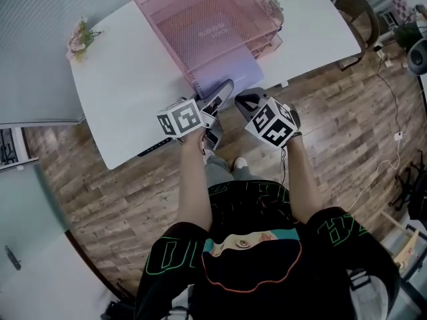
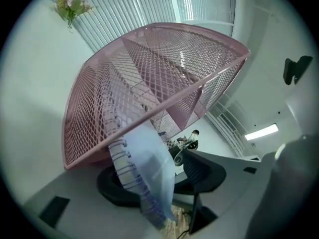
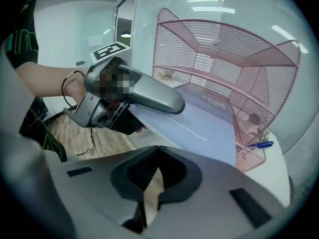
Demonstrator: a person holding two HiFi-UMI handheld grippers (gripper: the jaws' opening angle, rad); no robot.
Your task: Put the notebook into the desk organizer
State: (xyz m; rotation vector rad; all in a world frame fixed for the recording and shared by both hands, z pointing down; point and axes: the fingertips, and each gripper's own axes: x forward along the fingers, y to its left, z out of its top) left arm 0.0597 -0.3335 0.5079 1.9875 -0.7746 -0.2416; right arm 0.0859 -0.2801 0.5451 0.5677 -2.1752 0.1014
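A pink mesh desk organizer (image 1: 265,33) stands on the white table (image 1: 127,79). The lavender spiral notebook (image 1: 230,77) lies partly inside its bottom tray, its near end sticking out over the table's front edge. My left gripper (image 1: 222,92) is at that end, open. The notebook's spiral edge (image 2: 144,183) passes between the jaws and the pads stand off it. My right gripper (image 1: 249,101) hovers just right of the notebook, shut, with nothing in it. In the right gripper view its jaws (image 3: 157,153) meet below the notebook's cover (image 3: 204,121), and the left gripper (image 3: 144,91) reaches over that cover.
A small flower bunch (image 1: 80,39) sits at the table's far left corner. A blue pen (image 3: 260,145) lies in the organizer's side pocket. A chair (image 1: 353,9) stands at the table's right end, and cables run over the wood floor (image 1: 347,125) on the right.
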